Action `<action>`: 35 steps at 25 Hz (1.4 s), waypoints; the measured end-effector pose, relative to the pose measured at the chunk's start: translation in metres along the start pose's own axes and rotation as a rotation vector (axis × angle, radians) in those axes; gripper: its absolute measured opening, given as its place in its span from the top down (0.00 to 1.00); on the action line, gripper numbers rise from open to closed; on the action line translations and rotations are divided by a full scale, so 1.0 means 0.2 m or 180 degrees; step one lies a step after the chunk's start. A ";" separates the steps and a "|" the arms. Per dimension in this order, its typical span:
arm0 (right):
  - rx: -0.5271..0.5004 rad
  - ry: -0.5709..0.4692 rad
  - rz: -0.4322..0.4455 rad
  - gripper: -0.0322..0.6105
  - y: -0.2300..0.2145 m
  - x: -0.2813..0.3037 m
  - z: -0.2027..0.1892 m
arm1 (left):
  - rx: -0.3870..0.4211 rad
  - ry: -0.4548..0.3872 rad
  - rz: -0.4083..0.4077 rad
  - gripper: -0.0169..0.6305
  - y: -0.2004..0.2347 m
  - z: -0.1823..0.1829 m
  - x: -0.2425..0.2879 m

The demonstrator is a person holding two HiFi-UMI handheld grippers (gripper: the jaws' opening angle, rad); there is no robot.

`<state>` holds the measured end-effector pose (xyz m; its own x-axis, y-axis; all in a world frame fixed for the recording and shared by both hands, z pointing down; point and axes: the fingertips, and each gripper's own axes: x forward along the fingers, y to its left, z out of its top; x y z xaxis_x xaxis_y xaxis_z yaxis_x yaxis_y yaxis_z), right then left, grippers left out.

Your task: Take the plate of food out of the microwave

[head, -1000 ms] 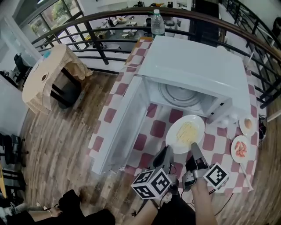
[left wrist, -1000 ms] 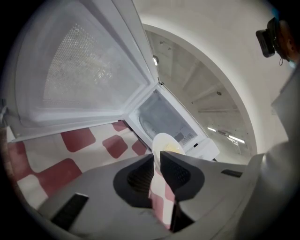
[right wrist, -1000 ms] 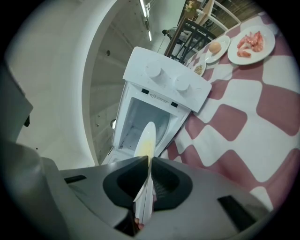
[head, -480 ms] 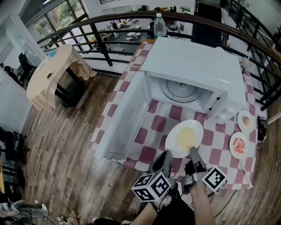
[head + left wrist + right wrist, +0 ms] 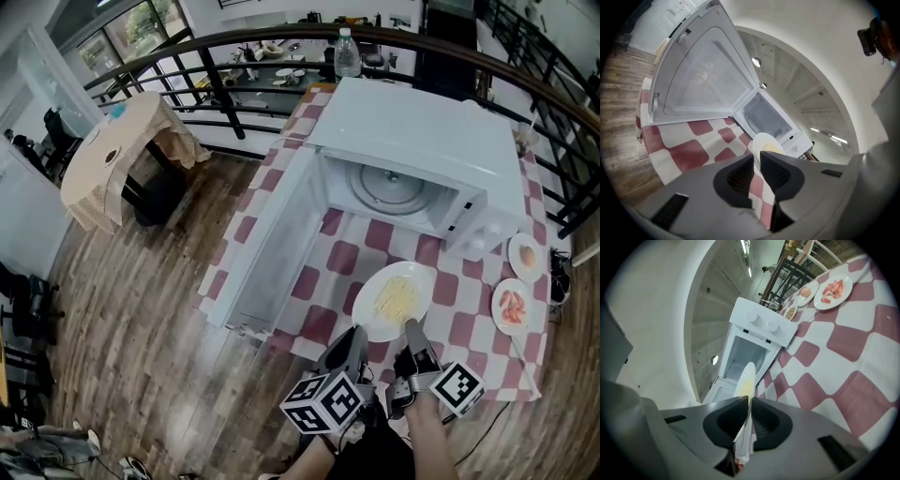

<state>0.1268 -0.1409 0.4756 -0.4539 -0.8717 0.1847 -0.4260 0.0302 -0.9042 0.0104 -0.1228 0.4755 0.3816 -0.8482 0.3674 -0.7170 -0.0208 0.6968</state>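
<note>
The white plate of yellow noodles (image 5: 394,300) is outside the white microwave (image 5: 422,141), over the red-and-white checked cloth in front of its open cavity. My right gripper (image 5: 412,333) is shut on the plate's near rim. In the right gripper view the plate (image 5: 745,378) runs edge-on between the pads of the right gripper (image 5: 749,401). My left gripper (image 5: 352,345) hovers just left of the plate, apart from it. In its own view the left gripper (image 5: 757,157) is open, with only cloth showing through the gap and the plate (image 5: 766,144) beyond.
The microwave door (image 5: 272,248) stands swung out to the left, and the glass turntable (image 5: 389,187) is bare. Two small plates, one with an egg (image 5: 526,255) and one with red food (image 5: 512,307), sit at the table's right. A water bottle (image 5: 348,52) stands behind the microwave.
The plate has come further out from the microwave opening toward the table's near edge, carried by the right gripper. The left gripper moved back alongside it.
</note>
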 end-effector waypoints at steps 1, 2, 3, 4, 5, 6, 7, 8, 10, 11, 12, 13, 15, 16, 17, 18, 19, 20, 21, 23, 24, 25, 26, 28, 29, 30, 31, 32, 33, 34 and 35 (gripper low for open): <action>-0.0016 -0.0003 0.0083 0.93 0.02 0.01 0.00 | -0.0002 0.0001 0.0001 0.86 0.00 0.00 -0.01; -0.0016 -0.0001 0.0105 0.93 0.03 0.01 0.00 | -0.0004 -0.0001 0.0005 0.86 0.01 0.00 -0.01; 0.0004 0.0009 0.0033 0.93 0.01 0.00 -0.01 | -0.0006 -0.0004 0.0010 0.86 0.01 0.00 -0.01; 0.0048 0.0030 -0.0163 0.93 -0.03 -0.02 -0.03 | -0.0008 -0.0007 0.0017 0.86 0.01 0.00 -0.02; 0.0102 0.0055 -0.0419 0.93 -0.09 -0.06 -0.04 | -0.0009 -0.0009 0.0023 0.86 0.02 0.00 -0.02; 0.0138 0.0071 -0.0579 0.93 -0.12 -0.08 -0.05 | -0.0011 -0.0008 0.0028 0.86 0.02 0.00 -0.02; 0.0137 0.0074 -0.0567 0.93 -0.12 -0.08 -0.06 | -0.0013 -0.0006 0.0033 0.86 0.02 0.00 -0.02; 0.0105 0.0069 -0.0436 0.93 -0.10 -0.06 -0.05 | -0.0014 -0.0004 0.0039 0.86 0.02 0.00 -0.02; 0.0061 0.0071 -0.0321 0.93 -0.07 -0.04 -0.05 | -0.0016 -0.0004 0.0050 0.86 0.03 0.00 -0.02; 0.0073 0.0074 -0.0349 0.93 -0.08 -0.04 -0.05 | -0.0018 -0.0004 0.0052 0.86 0.03 0.00 -0.02; 0.0092 0.0074 -0.0367 0.93 -0.09 -0.04 -0.05 | -0.0020 -0.0005 0.0052 0.86 0.03 0.00 -0.01; 0.0107 0.0075 -0.0391 0.93 -0.09 -0.04 -0.05 | -0.0021 -0.0005 0.0053 0.86 0.03 0.00 -0.01; 0.0068 0.0065 -0.0222 0.93 -0.05 -0.01 -0.04 | -0.0020 -0.0002 0.0059 0.86 0.03 0.00 0.00; 0.0042 0.0057 -0.0098 0.93 -0.02 0.01 -0.03 | -0.0021 0.0000 0.0062 0.86 0.03 0.00 0.00; 0.0022 0.0049 0.0011 0.93 0.00 0.03 -0.02 | -0.0020 0.0001 0.0064 0.86 0.03 0.00 0.00; 0.0015 0.0046 0.0062 0.93 0.01 0.04 -0.02 | -0.0019 0.0002 0.0067 0.86 0.03 0.00 0.01; 0.0028 0.0049 0.0017 0.93 -0.01 0.04 -0.02 | -0.0017 0.0002 0.0069 0.86 0.03 0.00 0.01; 0.0053 0.0056 -0.0096 0.93 -0.04 0.02 -0.02 | -0.0013 0.0002 0.0070 0.86 0.03 0.00 0.02; 0.0068 0.0063 -0.0198 0.93 -0.06 0.01 -0.02 | -0.0010 0.0004 0.0070 0.86 0.03 0.00 0.02; 0.0038 0.0056 -0.0177 0.93 -0.06 0.02 -0.01 | -0.0006 0.0007 0.0069 0.86 0.03 0.00 0.02; 0.0007 0.0046 -0.0065 0.93 -0.03 0.03 -0.01 | -0.0005 0.0006 0.0069 0.86 0.03 0.01 0.03; -0.0009 0.0040 0.0010 0.93 -0.01 0.05 0.00 | -0.0005 0.0006 0.0069 0.86 0.03 0.01 0.03; 0.0005 0.0044 -0.0024 0.93 -0.02 0.04 0.00 | -0.0004 0.0006 0.0070 0.86 0.03 0.01 0.03; 0.0019 0.0047 -0.0033 0.93 -0.03 0.05 0.00 | -0.0004 0.0008 0.0073 0.86 0.03 0.01 0.04; 0.0001 0.0044 0.0027 0.93 -0.01 0.06 0.01 | -0.0004 0.0007 0.0074 0.86 0.03 0.02 0.04; -0.0006 0.0050 -0.0001 0.93 -0.02 0.06 0.01 | -0.0004 0.0005 0.0076 0.86 0.03 0.02 0.05; 0.0010 0.0065 -0.0137 0.93 -0.05 0.05 0.00 | -0.0004 0.0002 0.0077 0.86 0.03 0.02 0.05; 0.0031 0.0079 -0.0271 0.93 -0.08 0.04 0.00 | -0.0004 -0.0002 0.0077 0.86 0.04 0.03 0.05; 0.0026 0.0078 -0.0234 0.93 -0.07 0.05 0.00 | -0.0007 -0.0005 0.0076 0.86 0.04 0.03 0.05; 0.0001 0.0062 -0.0051 0.93 -0.03 0.07 0.00 | -0.0012 -0.0007 0.0075 0.86 0.04 0.03 0.06; -0.0009 0.0047 0.0094 0.93 0.00 0.09 0.01 | -0.0017 -0.0007 0.0074 0.86 0.04 0.04 0.06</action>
<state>0.1195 -0.1581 0.4775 -0.4777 -0.8632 0.1635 -0.4145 0.0574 -0.9082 0.0049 -0.1364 0.4807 0.3635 -0.8496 0.3821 -0.7225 0.0018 0.6914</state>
